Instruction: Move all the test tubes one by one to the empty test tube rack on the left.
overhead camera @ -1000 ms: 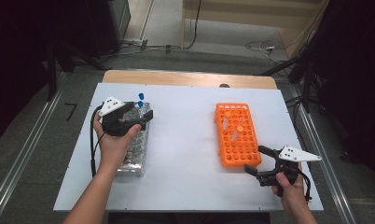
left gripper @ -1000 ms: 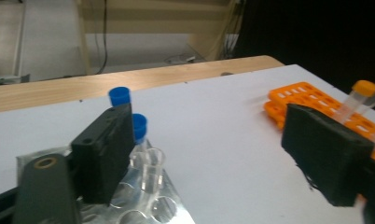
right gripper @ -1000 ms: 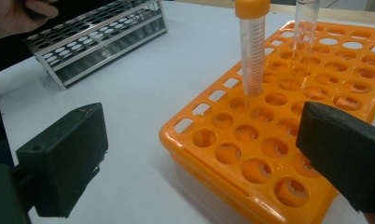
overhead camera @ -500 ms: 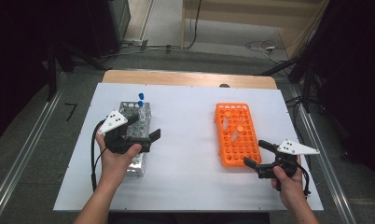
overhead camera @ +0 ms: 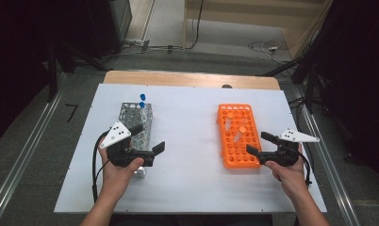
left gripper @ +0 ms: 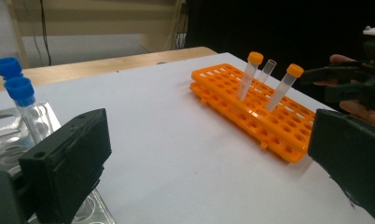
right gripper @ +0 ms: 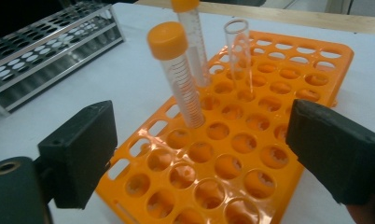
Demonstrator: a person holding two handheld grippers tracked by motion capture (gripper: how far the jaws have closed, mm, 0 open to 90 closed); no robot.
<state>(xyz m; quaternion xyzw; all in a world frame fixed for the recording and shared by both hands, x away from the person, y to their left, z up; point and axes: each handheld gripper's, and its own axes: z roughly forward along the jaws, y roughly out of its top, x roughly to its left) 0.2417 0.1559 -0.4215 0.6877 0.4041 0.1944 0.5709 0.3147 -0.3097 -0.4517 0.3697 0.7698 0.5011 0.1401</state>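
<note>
White table [overhead camera: 192, 188]: bare board across the middle and along the near edge; a wooden strip [overhead camera: 192, 79] runs along the far edge.

Orange rack [overhead camera: 238, 136]: right of centre, lying flat, well apart from the metal rack [overhead camera: 138, 127] at left. It holds two orange-capped tubes [right gripper: 178, 74] and one open clear tube [right gripper: 239, 51], all leaning.

Metal rack: two blue-capped tubes [left gripper: 22, 100] stand at its far end.

Left gripper [overhead camera: 147, 140]: over the near end of the metal rack, jaws wide, nothing between them.

Right gripper [overhead camera: 257, 143]: at the near right corner of the orange rack, jaws spread but just closing a little, nothing gripped.

Surroundings: grey floor [overhead camera: 27, 141], metal rails [overhead camera: 18, 174] either side, cables [overhead camera: 263, 46] beyond.
</note>
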